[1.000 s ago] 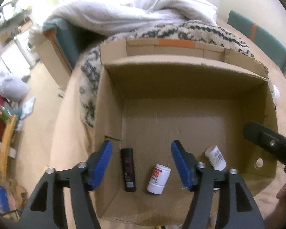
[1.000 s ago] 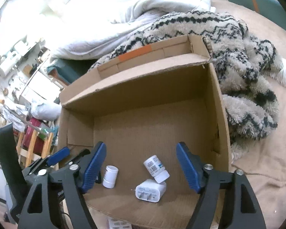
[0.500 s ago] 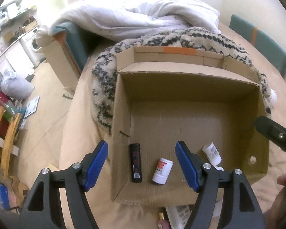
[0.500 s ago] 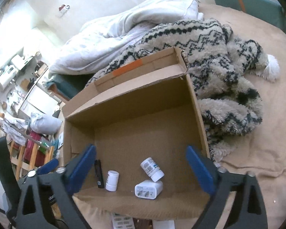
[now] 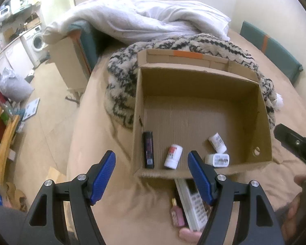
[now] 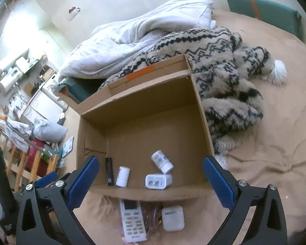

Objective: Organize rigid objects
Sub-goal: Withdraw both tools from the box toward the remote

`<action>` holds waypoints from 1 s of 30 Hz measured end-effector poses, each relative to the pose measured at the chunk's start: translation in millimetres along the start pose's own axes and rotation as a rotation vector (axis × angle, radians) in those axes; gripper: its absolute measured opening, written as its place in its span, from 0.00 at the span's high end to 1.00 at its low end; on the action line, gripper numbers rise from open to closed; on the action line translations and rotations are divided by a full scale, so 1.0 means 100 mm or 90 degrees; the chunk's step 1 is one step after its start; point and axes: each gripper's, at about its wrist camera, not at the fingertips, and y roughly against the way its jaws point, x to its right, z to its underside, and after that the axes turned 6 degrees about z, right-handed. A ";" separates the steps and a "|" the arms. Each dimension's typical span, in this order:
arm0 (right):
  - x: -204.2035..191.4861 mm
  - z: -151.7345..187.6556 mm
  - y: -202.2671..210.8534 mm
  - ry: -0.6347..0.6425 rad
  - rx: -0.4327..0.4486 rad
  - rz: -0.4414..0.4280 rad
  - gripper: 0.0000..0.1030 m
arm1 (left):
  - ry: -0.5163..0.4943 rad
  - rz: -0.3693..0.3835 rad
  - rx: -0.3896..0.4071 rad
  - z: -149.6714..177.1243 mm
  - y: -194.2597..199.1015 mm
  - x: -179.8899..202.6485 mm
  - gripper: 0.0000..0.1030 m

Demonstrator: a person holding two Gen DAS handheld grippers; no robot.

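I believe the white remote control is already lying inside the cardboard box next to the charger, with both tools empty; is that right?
Not quite: the right wrist view shows the white remote control outside the cardboard box, on the bed before its near wall. The charger is inside, and both tools are empty.

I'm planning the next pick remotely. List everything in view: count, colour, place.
cardboard box: 1, brown, open on the bed
black stick-shaped item: 1, in box, left
pill bottles: 2, white, lying in box; second
charger: 1, white, in box by near wall
remote control: 1, white, on bed before the box
small case: 1, white, right of remote
perfume bottle: 1, pink, left of remote
blanket: 1, cream-black, behind box
duvet: 1, white, beyond
left tool: open, empty
right tool: open, empty, jaws just widened
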 end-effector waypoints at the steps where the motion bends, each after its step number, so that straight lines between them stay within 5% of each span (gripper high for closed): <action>1: 0.02 0.04 0.03 -0.008 -0.003 -0.013 0.00 | 0.005 0.003 -0.002 0.02 0.02 -0.02 0.31; 15: 0.05 0.41 0.13 0.025 -0.032 0.018 0.00 | 0.042 0.009 0.003 0.34 0.16 -0.19 0.31; 22: 0.09 0.45 0.00 0.010 -0.080 0.013 0.00 | 0.055 -0.059 -0.035 0.39 0.01 -0.28 0.31; 27: 0.02 0.53 -0.17 0.016 -0.138 -0.017 0.00 | 0.083 -0.069 -0.051 0.39 -0.06 -0.35 0.31; 30: -0.11 0.61 -0.32 0.026 -0.197 -0.080 0.04 | 0.086 -0.091 -0.059 0.39 -0.09 -0.37 0.31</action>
